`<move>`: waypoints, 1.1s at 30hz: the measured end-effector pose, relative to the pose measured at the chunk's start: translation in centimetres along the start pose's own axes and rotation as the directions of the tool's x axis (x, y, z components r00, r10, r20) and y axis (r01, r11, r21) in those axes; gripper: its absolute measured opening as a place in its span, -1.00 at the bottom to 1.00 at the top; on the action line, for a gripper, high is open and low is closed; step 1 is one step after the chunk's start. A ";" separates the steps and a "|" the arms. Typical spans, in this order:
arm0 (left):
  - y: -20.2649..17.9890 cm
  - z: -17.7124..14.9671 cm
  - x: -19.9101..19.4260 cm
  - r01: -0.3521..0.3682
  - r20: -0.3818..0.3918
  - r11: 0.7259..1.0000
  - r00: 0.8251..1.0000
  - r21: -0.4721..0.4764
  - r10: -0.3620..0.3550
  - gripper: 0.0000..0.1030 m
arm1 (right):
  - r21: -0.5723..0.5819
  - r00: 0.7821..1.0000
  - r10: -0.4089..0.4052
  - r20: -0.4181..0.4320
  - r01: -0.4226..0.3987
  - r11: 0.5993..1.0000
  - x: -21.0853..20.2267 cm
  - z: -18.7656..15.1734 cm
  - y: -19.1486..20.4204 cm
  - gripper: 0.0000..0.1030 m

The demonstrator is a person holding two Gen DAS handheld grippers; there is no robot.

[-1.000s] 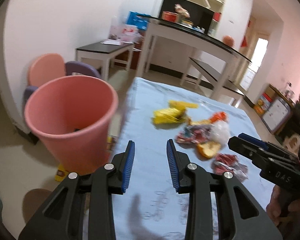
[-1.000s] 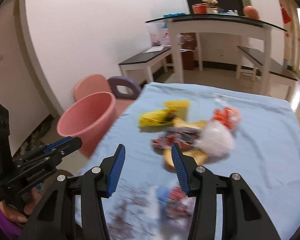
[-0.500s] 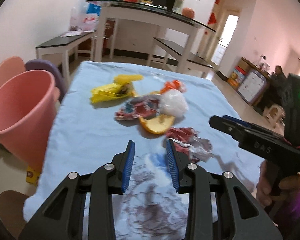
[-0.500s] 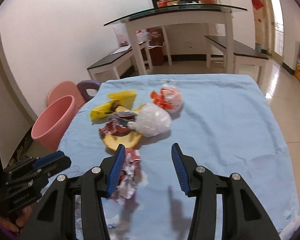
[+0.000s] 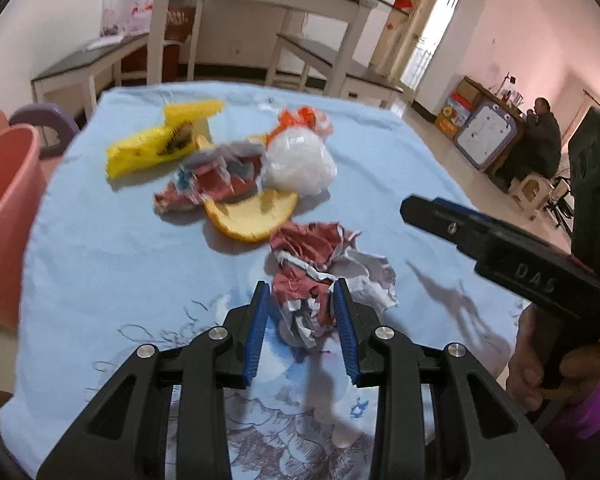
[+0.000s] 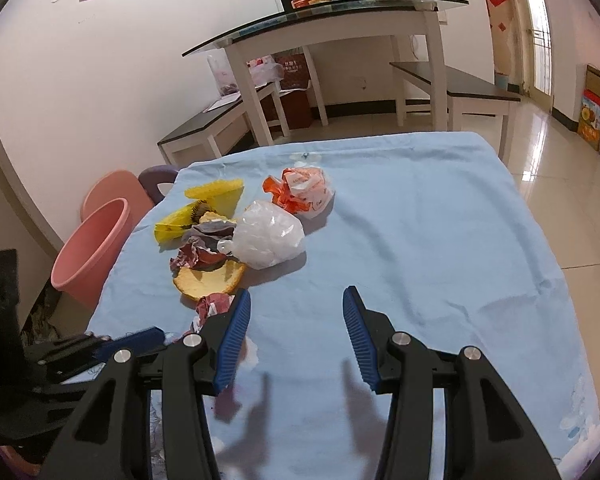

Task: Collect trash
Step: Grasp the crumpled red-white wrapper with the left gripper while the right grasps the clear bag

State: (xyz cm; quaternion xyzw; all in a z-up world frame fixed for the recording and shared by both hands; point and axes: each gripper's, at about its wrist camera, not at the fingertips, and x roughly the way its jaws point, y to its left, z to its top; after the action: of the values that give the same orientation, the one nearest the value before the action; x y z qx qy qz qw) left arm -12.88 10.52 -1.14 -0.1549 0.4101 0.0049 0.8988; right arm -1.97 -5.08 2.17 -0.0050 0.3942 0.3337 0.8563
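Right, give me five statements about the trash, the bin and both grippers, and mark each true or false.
1. The left gripper straddles the crumpled red-and-white wrapper. True.
2. The right gripper is clamped on the orange peel. False: it is open over bare blue cloth, holding nothing.
3. The pink bin stands on the table. False: it sits beside the table's left edge, below the cloth.
4. The white plastic bag lies next to the orange peel. True.
5. The yellow wrapper is already in the bin. False: it lies on the cloth.
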 end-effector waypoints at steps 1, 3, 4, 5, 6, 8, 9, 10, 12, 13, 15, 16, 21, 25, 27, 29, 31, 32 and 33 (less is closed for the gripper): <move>0.0 -0.1 0.2 0.005 -0.006 1.000 1.000 0.001 -0.005 -0.35 | 0.004 1.000 0.003 -0.002 -0.003 1.000 0.1 0.0 -0.1 -0.08; -0.3 -0.2 0.4 0.006 -0.016 1.000 1.000 0.011 -0.006 -0.35 | 0.008 1.000 0.002 -0.003 -0.002 1.000 0.2 0.0 -0.3 -0.08; -0.3 -0.2 0.5 0.002 -0.017 1.000 1.000 0.016 -0.002 -0.31 | 0.012 1.000 0.001 -0.006 -0.001 1.000 0.3 0.0 -0.4 -0.08; -0.5 -0.2 0.5 0.000 -0.019 1.000 1.000 0.021 0.000 -0.24 | 0.016 1.000 0.002 -0.009 -0.001 1.000 0.4 0.0 -0.5 -0.08; -0.5 -0.3 0.7 -0.003 -0.026 1.000 1.000 0.023 0.004 -0.24 | 0.020 1.000 0.002 -0.013 -0.002 1.000 0.6 -0.1 -0.7 -0.08; -0.5 -0.4 0.9 -0.011 -0.028 1.000 1.000 0.025 0.012 -0.24 | 0.022 1.000 0.001 -0.017 0.000 1.000 0.8 -0.1 -0.7 -0.08; -0.4 -0.5 0.8 -0.007 -0.020 1.000 1.000 0.023 0.007 -0.24 | 0.022 1.000 0.001 -0.019 0.000 1.000 0.8 -0.1 -0.7 -0.08; -0.4 -0.5 0.7 -0.002 -0.016 1.000 1.000 0.021 0.002 -0.24 | 0.022 1.000 0.001 -0.021 -0.001 1.000 0.9 -0.1 -0.7 -0.08; -0.2 -0.5 0.5 -0.001 -0.007 1.000 1.000 0.017 0.001 -0.24 | 0.018 1.000 0.002 -0.023 -0.001 1.000 1.0 -0.1 -0.6 -0.08; -0.2 -0.5 0.4 -0.002 -0.001 1.000 1.000 0.015 0.002 -0.25 | 0.017 1.000 0.002 -0.024 -0.001 1.000 1.1 -0.2 -0.6 -0.08; -0.1 -0.6 0.1 0.005 0.010 1.000 1.000 0.015 -0.005 -0.44 | 0.014 1.000 0.001 -0.025 -0.001 1.000 1.2 -0.1 -0.4 -0.08; -0.2 -0.6 -0.1 0.004 0.015 1.000 1.000 0.019 -0.005 -0.48 | 0.014 1.000 0.001 -0.025 -0.001 1.000 1.2 -0.1 -0.5 -0.08; -0.5 -0.7 -1.3 -0.003 0.051 0.998 0.999 0.067 0.000 -0.66 | 0.012 1.000 0.001 -0.025 -0.001 1.000 1.3 0.0 -0.3 -0.08; -0.2 -0.8 -2.7 -0.005 0.080 0.997 0.997 0.080 -0.001 -0.67 | -0.004 1.000 0.001 -0.018 -0.002 1.000 1.7 0.5 0.4 -0.06; 0.2 -1.1 -3.6 -0.008 0.094 0.996 0.996 0.083 0.001 -0.67 | -0.010 1.000 0.003 -0.012 -0.003 1.000 2.0 0.9 0.7 -0.02; 0.4 -1.3 -4.2 -0.016 0.108 0.996 0.994 0.088 0.006 -0.67 | -0.011 1.000 0.010 -0.012 -0.010 1.000 2.5 1.4 1.0 0.02; 0.7 -1.6 -5.1 -0.025 0.126 0.996 0.992 0.091 0.014 -0.67 | -0.006 0.999 0.025 -0.021 -0.025 1.000 3.4 1.9 1.4 0.02; 0.9 -1.7 -5.4 -0.031 0.134 0.996 0.991 0.089 0.019 -0.67 | -0.002 0.999 0.031 -0.023 -0.031 1.000 3.8 2.1 1.6 0.03; 1.1 -1.8 -5.8 -0.037 0.143 0.996 0.989 0.085 0.025 -0.67 | -0.001 0.999 0.036 -0.026 -0.036 0.999 4.2 2.4 1.8 0.03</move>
State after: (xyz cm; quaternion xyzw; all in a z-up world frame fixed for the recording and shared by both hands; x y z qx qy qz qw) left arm -18.20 11.77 1.79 -0.1084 0.3475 0.0119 0.9313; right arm 0.60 -0.64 1.45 -0.0028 0.4053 0.3493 0.8448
